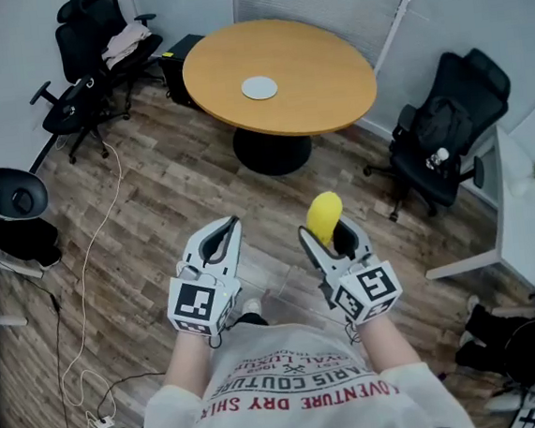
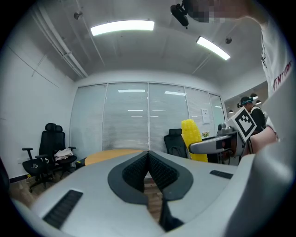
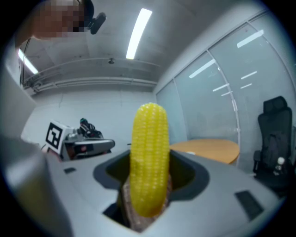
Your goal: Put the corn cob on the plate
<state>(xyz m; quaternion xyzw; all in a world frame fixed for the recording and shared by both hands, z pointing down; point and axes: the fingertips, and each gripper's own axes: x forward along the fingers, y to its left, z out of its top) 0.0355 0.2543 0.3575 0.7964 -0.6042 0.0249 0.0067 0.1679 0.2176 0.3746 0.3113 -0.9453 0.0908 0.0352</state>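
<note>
One corn cob (image 1: 324, 218) is held upright, clamped between the jaws of the right gripper (image 1: 328, 236), while the left gripper (image 1: 229, 229) is pressed closed on nothing, the two being carried side by side in front of the person's chest. One white plate (image 1: 259, 88) is seen near the middle of the single round wooden table (image 1: 332, 99), well apart from the cob, with a stretch of wood floor (image 1: 162, 190) between and three black office chairs (image 1: 443, 135) set around the room. On the shirt (image 1: 294, 394) the word "ADVENTURE" can be read upside down, the rest being only partly legible.
</note>
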